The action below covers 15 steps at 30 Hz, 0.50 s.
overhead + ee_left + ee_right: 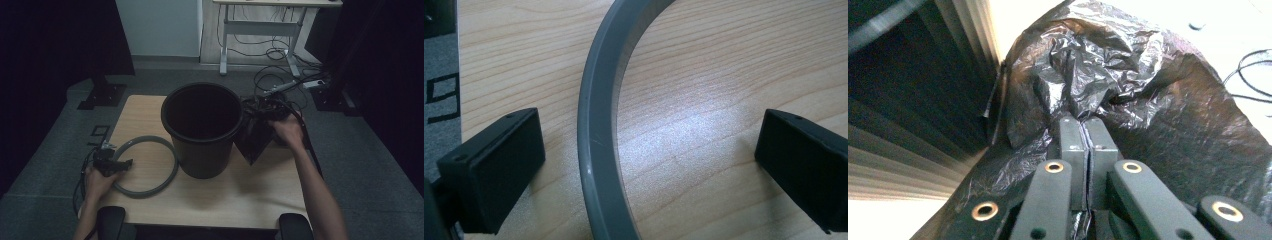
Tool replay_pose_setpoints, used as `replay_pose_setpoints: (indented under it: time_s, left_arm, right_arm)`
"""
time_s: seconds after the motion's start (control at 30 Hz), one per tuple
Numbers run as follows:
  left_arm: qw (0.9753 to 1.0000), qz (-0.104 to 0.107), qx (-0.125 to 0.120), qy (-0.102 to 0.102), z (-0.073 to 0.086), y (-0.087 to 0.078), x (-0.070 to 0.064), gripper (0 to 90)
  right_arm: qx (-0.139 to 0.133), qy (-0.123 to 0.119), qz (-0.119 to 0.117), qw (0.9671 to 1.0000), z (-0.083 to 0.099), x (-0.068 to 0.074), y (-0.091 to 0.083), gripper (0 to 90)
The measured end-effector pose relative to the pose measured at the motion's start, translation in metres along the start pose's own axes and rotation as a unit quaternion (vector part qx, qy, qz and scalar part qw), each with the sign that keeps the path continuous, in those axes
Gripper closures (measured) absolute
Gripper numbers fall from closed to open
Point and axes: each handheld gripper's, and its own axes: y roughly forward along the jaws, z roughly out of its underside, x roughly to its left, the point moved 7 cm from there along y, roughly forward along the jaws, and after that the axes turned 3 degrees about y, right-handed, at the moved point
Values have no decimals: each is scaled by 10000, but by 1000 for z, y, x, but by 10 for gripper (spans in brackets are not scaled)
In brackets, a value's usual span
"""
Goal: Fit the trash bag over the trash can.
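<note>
1. We saw the black bin (202, 130) standing upright near the middle of the wooden table (240, 195), its round rim open at the top.
2. The grey ring (150, 167) lay flat on the table left of the bin, its right edge just beside the bin's base; whether they touched we could not tell.
3. Our left gripper (112, 164) sat at the ring's near-left arc. In the left gripper view its jaws stood wide apart, one on each side of the grey ring (596, 135), and neither touched it.
4. The ring's left arc ran close to the table's left edge (459, 100), with grey floor beyond, so little room was left on that side.
5. Our right gripper (272, 112) was at the bin's far-right side. In the right gripper view its jaws were pressed together on a fold of the black plastic bag (1148, 100).
6. The bag (255, 137) hung in a crumpled sheet right of the bin, against its wall.
7. Bare tabletop lay open along the near edge and at the near right corner.
8. Cables (280, 75) lay on the floor beyond the table's far-right corner.
</note>
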Motion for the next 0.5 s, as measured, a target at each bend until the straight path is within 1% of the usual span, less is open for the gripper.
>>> replay_pose_setpoints:
  time_s: [0.03, 0.07, 0.13, 0.17, 0.2, 0.3, 0.37, 0.4, 0.43, 0.5]
  left_arm:
    - [10000, -1, -1, -1, 0, 0, 0, 0]
    - [10000, -1, -1, -1, 0, 0, 0, 0]
    - [10000, 2, 2, 4, 0, 0, 0, 0]
    - [10000, 2, 1, 2, 0, 0, 0, 0]
    - [10000, 2, 2, 3, 0, 0, 0, 0]
    - [10000, 3, 1, 1, 0, 0, 0, 0]
    - [10000, 3, 2, 4, 0, 0, 0, 0]
    - [10000, 3, 2, 4, 0, 0, 0, 0]
    - [10000, 2, 2, 3, 0, 0, 0, 0]
    - [10000, 2, 2, 4, 0, 0, 0, 0]
  right_arm:
    - [-23, -21, -24, 10000, -6, 3, -2, 884]
    - [-23, -21, -24, 10000, -6, 3, -2, 884]
    - [-36, -69, -20, 10000, -13, 6, -5, 883]
    - [-76, -77, -30, 9999, -19, 8, -8, 884]
    - [-76, -77, -30, 9999, -19, 8, -8, 884]
    - [-147, -70, -68, 9998, -29, 11, -13, 884]
    - [-220, -57, -106, 9997, -39, 14, -17, 884]
    - [-220, -57, -106, 9997, -39, 14, -17, 884]
    - [-249, -86, -101, 9996, -46, 17, -21, 884]
    - [-275, -85, -128, 9995, -49, 18, -23, 884]
